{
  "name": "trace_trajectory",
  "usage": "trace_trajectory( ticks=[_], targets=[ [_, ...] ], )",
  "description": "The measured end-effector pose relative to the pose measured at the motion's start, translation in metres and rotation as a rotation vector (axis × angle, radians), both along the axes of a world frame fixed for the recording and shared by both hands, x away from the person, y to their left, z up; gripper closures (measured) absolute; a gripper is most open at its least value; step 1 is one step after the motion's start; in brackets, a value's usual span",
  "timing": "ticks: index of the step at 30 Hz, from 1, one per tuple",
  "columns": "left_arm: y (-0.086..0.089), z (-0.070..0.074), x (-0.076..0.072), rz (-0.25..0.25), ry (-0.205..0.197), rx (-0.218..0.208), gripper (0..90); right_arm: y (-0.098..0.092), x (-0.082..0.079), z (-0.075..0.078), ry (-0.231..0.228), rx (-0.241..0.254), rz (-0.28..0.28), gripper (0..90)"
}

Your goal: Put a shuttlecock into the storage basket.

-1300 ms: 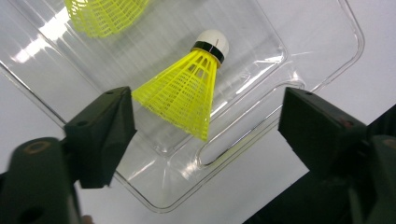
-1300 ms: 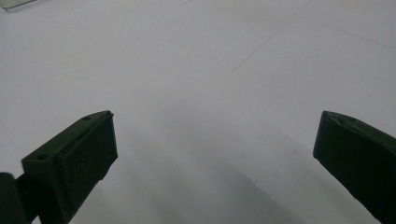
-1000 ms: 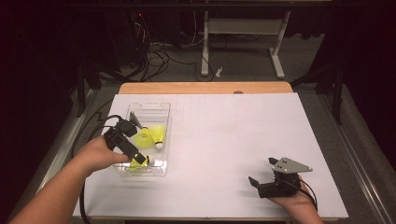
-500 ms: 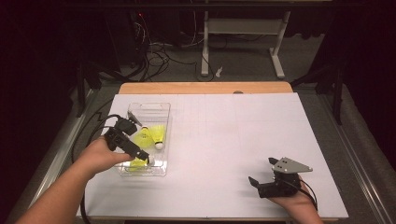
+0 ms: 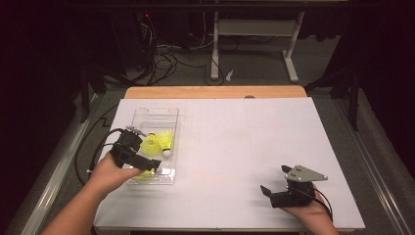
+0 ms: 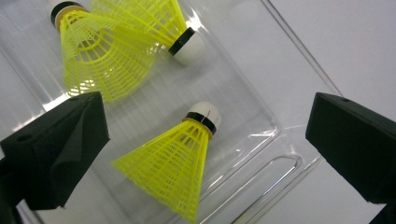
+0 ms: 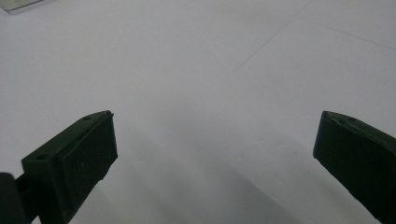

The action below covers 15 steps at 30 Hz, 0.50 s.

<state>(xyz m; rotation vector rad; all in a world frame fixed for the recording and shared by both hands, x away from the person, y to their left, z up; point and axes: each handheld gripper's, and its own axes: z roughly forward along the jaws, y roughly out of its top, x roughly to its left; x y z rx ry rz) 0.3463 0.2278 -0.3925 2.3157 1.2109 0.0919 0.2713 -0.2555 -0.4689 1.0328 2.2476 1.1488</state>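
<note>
A: What's different from a second ago?

B: The left gripper (image 5: 147,164) has eased back toward the near end of the clear plastic tray (image 5: 169,113). A second ago its tips sat right over a yellow mesh shuttlecock with a white cork tip (image 6: 180,170); now that shuttlecock lies free on the tray floor, between the jaws in the left gripper view but touched by neither.

A: So the jaws are apart?

B: Wide apart, with nothing gripped. My reading is that the shuttlecock has just been set down there.

A: Anything else in the tray?

B: Two more yellow mesh shuttlecocks (image 6: 100,56), leaning on each other toward the far part of the tray. In the high view they show just beyond the left gripper, and the loose one is mostly hidden under it.

A: And the other hand?

B: The right gripper (image 5: 271,193) hasn't moved. It rests low over the white table sheet (image 5: 254,142) near the front right, well apart from the tray, jaws also spread wide and empty.

A: What follows from that?

B: I judge this placement done. I see no shuttlecock lying out on the sheet, so the gathering looks close to finished; the left hand mainly needs to lift clear without nudging the loose one.
</note>
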Motion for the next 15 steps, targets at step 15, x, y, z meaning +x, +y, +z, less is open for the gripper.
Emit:
trace_trajectory(
  ticks=[15],
  targets=[
    [0.002,-0.017,-0.026,0.086,-0.174,-0.124,0.6,0.001,0.0,-0.001,-0.005,0.001,-0.001,0.3]
  ],
)
